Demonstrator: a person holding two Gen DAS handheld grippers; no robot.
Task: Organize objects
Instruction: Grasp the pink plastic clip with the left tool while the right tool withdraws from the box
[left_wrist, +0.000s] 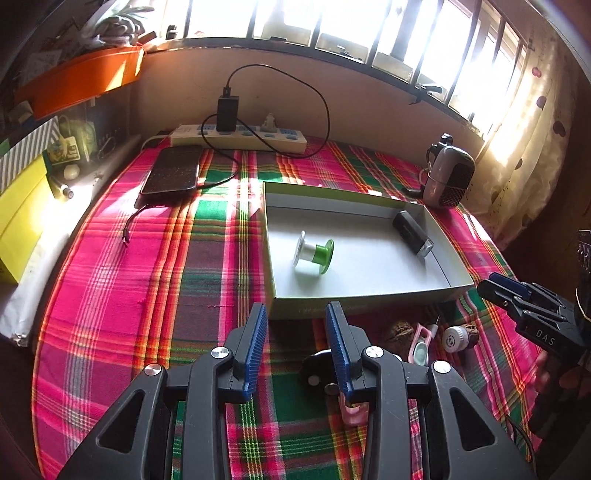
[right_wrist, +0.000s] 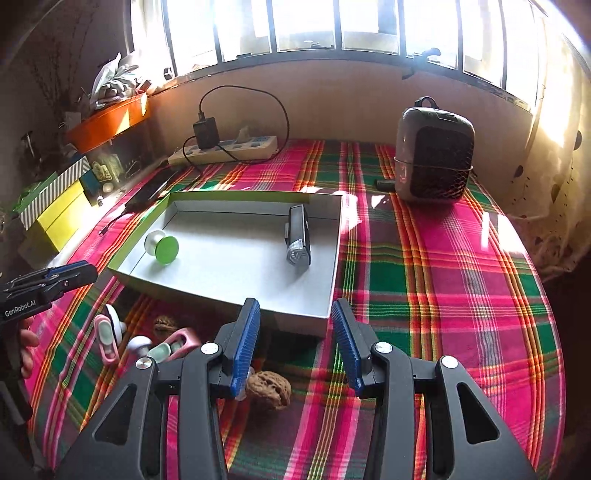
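This is a lived-in room of a home, not a lab or shop. A desk under a bright plaid cloth (right_wrist: 443, 266) stands against a barred window (right_wrist: 314, 26) hung with a spotted curtain (left_wrist: 524, 147). A power strip (left_wrist: 240, 138) with a charger (left_wrist: 227, 110) feeds a phone (left_wrist: 171, 170). An orange tray (left_wrist: 81, 81) of clutter, stacked boxes (right_wrist: 59, 210) and a small heater (right_wrist: 434, 155) crowd the edges.
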